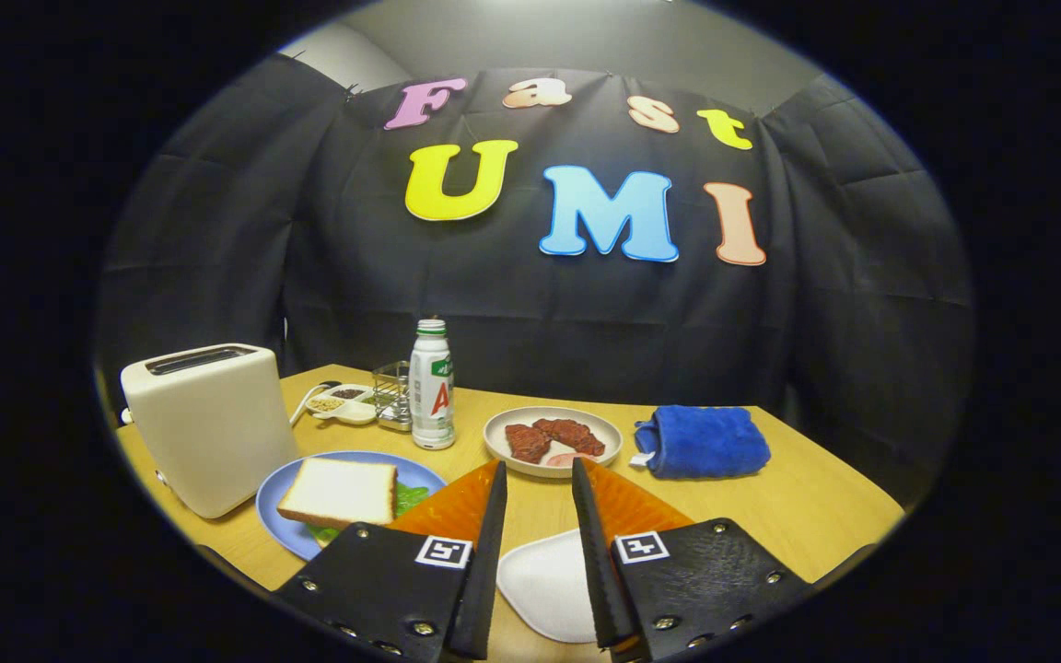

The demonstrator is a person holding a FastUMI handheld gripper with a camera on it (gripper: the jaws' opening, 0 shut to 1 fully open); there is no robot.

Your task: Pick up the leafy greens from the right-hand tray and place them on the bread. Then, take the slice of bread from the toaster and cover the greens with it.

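Over the worktop's near edge the tongs (pixel 535 479) hang spread, nothing between their fingers (pixel 492 516), tips raised above the wood. Below the gap, at the near edge, lies a white tray (pixel 544 585), bare where it shows. An orange mat (pixel 457 506) spreads under the fingers on both sides. Just left of the left finger sits a blue plate (pixel 277 497) with a bread slice (pixel 339 491) lying flat on top of the greens (pixel 409 497), whose leaves peep out at the slice's right and near sides. Further left, at the worktop's left edge, stands the toaster (pixel 208 424), upright, its slot dark; whether bread is inside cannot be told. Just beyond the fingertips is a pale plate (pixel 503 447) holding red meat pieces (pixel 553 437). Right of it, touching or nearly so, rests a folded blue cloth (pixel 705 442). Left of the meat plate stands a white bottle (pixel 431 385), with a wire holder (pixel 390 394) and a small dish (pixel 342 402) beside it toward the far left corner.
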